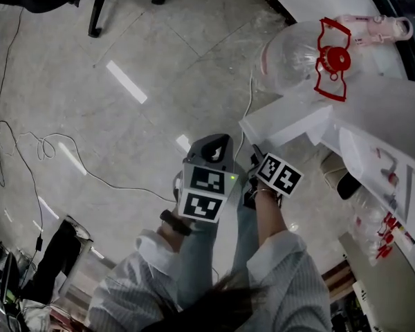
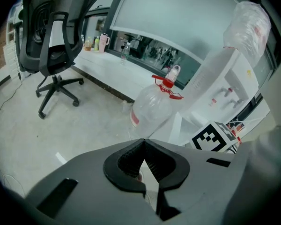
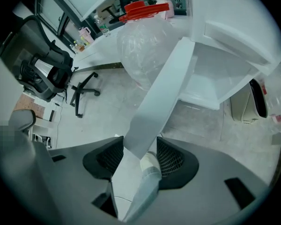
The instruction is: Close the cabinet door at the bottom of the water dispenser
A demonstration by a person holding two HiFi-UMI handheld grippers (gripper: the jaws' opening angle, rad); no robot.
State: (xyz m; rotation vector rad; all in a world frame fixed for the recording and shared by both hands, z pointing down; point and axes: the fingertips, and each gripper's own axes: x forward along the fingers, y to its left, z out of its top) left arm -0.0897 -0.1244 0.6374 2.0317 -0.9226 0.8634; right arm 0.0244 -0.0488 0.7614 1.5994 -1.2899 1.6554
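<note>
The white water dispenser (image 1: 380, 116) stands at the right, its bottom cabinet (image 3: 210, 83) open. The white cabinet door (image 3: 164, 93) swings out towards me; in the head view the door (image 1: 287, 123) juts left from the dispenser. My right gripper (image 3: 140, 146) is shut on the door's free edge, which fills the gap between the pads. In the head view the right gripper (image 1: 257, 159) sits at that door. My left gripper (image 2: 143, 144) is shut with nothing in it and hangs just left of the right one, seen as the left gripper (image 1: 216, 147) above the floor.
An empty clear water bottle (image 1: 297, 57) with a red handle lies on the floor by the door. A beige bin (image 3: 253, 102) stands beside the dispenser. A black office chair (image 2: 56, 46) is off to the left. Cables (image 1: 34, 158) run over the floor. My own leg (image 3: 147, 182) shows below the jaws.
</note>
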